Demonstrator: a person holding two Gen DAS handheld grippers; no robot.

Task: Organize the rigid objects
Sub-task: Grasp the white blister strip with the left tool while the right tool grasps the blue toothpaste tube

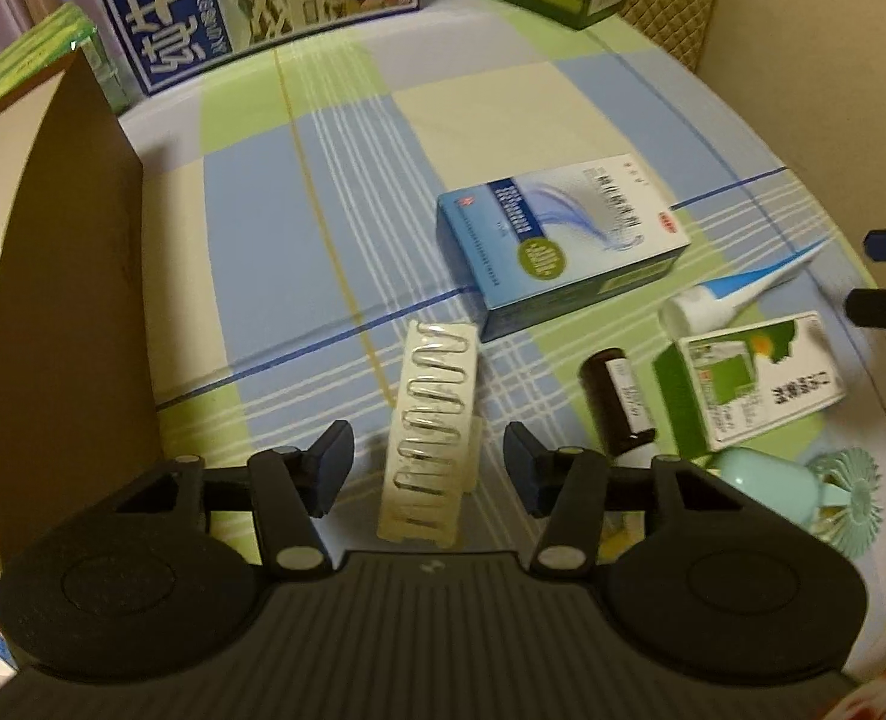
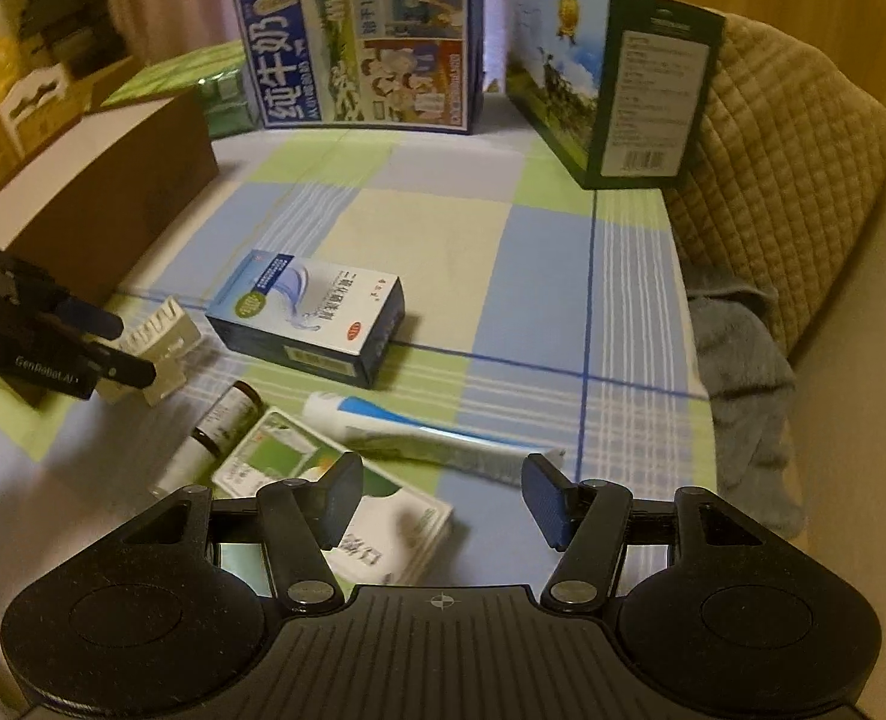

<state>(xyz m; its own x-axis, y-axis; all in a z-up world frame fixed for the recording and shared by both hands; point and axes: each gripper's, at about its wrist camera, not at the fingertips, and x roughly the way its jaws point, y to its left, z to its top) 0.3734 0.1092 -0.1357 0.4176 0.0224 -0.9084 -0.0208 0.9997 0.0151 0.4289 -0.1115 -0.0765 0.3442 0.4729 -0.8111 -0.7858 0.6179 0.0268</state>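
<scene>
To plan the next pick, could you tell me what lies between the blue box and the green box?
The toothpaste tube lies between blue box and green box, clearest in the right wrist view.

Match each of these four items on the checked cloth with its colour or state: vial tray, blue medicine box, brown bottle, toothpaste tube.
Items:
1. vial tray
2. blue medicine box
3. brown bottle
4. toothpaste tube

Descriptions:
A. dark glass, lying on its side
B. white with a blue stripe
C. between the open fingers of the left gripper
D. flat beside a blue cloth line

Pairs: 1-C, 2-D, 3-A, 4-B
</scene>
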